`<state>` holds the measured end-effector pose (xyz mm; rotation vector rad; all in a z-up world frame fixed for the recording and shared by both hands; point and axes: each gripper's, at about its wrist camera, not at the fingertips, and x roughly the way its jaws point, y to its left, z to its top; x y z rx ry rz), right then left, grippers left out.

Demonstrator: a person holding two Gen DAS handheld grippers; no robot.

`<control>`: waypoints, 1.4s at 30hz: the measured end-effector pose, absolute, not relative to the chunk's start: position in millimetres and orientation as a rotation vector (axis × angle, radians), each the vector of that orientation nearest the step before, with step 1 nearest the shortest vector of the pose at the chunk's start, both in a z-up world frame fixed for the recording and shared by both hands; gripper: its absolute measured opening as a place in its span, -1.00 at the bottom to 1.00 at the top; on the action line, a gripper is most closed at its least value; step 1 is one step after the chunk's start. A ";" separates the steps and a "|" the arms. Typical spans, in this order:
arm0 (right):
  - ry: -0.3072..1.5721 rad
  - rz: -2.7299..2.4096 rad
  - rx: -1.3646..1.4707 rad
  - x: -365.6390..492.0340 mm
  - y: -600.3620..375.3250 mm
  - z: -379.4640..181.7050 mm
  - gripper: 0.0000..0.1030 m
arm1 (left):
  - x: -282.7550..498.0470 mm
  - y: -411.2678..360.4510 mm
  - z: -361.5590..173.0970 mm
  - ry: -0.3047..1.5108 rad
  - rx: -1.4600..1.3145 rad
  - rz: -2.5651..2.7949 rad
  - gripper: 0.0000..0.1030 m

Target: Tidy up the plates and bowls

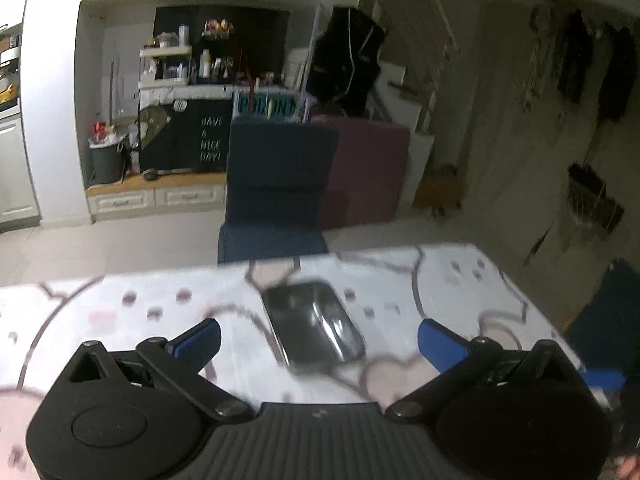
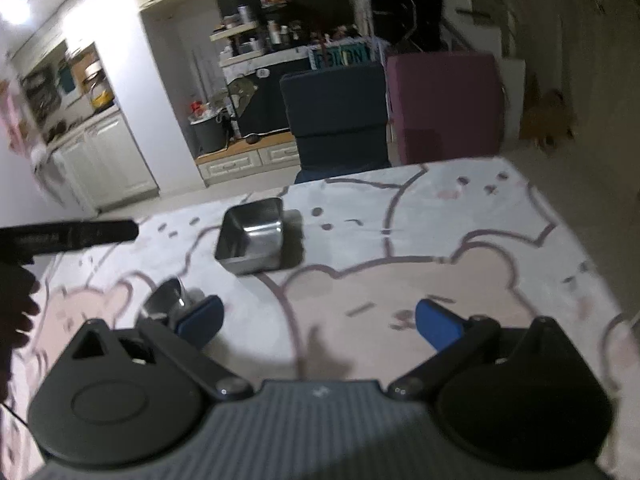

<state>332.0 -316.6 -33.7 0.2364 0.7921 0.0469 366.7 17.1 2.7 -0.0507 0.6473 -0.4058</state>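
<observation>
Both grippers hang over the tabletop [image 2: 440, 220] with their jaws wide apart and nothing between them. Ahead of the left gripper [image 1: 318, 338], in line with the gap between its jaws, a flat steel plate [image 1: 314, 326] lies on the bear-print cloth. From the right gripper [image 2: 318, 322], a square steel bowl [image 2: 251, 236] stands upright, ahead and a little to the left of the jaws. A smaller shiny dish [image 2: 166, 300] sits just beyond the left blue pad [image 2: 200, 320], partly hidden by it; whether they touch cannot be told.

The step in hand looks like a first reach, most likely the left gripper going for the plate. To do it well, come in low and level, since the plate has only a thin rim to take hold of. Centre the rim between the pads before closing, and close slowly, for steel on smooth cloth will likely slide if nudged from one side. The right gripper should take the bowl by one wall, one pad inside and one outside, and swing clear of the small dish first
</observation>
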 end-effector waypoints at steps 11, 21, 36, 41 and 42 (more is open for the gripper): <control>0.904 -0.064 0.650 441.3 -260.9 -114.7 0.82 | 456.5 37.3 -61.3 0.669 -0.108 -0.409 1.00; 0.941 -0.179 0.981 497.9 -231.3 -183.2 0.10 | 480.6 60.6 -95.5 0.641 -0.099 -0.380 1.00; 0.943 -0.182 0.884 521.4 -230.0 -188.7 -0.72 | 484.4 50.7 -114.3 0.658 -0.087 -0.431 0.98; 0.924 -0.192 0.799 517.3 -252.8 -179.2 -0.89 | 484.7 31.5 -116.4 0.696 -0.050 -0.464 0.74; 0.917 -0.192 0.773 517.2 -257.9 -177.0 -0.92 | 485.7 27.6 -118.1 0.715 -0.051 -0.468 0.62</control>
